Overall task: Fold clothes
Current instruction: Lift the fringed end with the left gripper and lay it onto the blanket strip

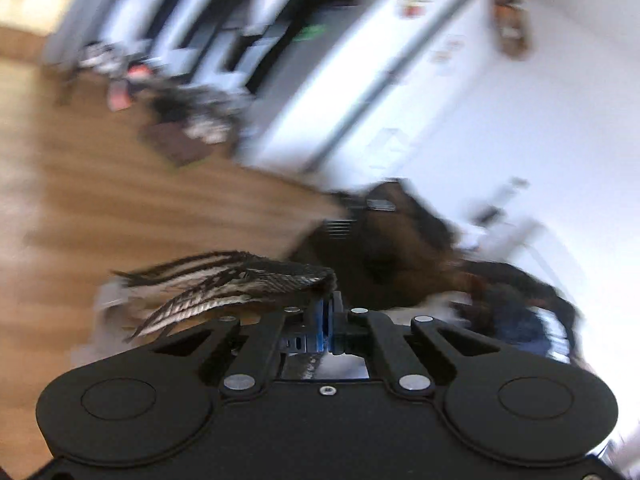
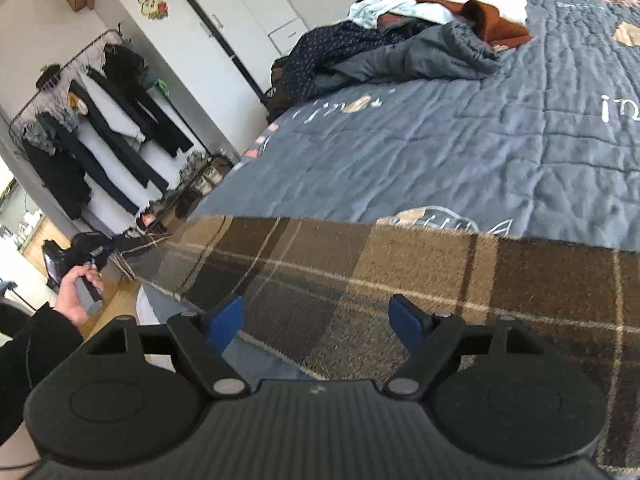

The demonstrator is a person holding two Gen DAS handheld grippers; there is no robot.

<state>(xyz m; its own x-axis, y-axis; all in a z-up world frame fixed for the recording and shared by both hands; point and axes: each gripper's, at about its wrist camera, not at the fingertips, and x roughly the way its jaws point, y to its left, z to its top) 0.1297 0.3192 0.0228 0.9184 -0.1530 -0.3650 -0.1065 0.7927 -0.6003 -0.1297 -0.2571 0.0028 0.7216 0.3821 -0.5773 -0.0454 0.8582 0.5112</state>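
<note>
**Plaid scarf stretched over the bed**

Grey quilted bedspread (image 2: 440,140) carries the brown plaid fringed scarf (image 2: 400,264) at its near edge. Right gripper (image 2: 316,320) hovers above it, jaws spread. Left gripper (image 1: 326,312) pinches the scarf's fringed end.

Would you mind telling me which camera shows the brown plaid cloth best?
The right wrist view: the brown plaid cloth lies spread and sharp across the bed, beneath the open right gripper. The left wrist view is motion-blurred, showing only its fringed end pinched in the left gripper.

Quilted grey bed (image 2: 460,152) with brown plaid cloth (image 2: 400,280), clothes heap (image 2: 420,28)
</note>
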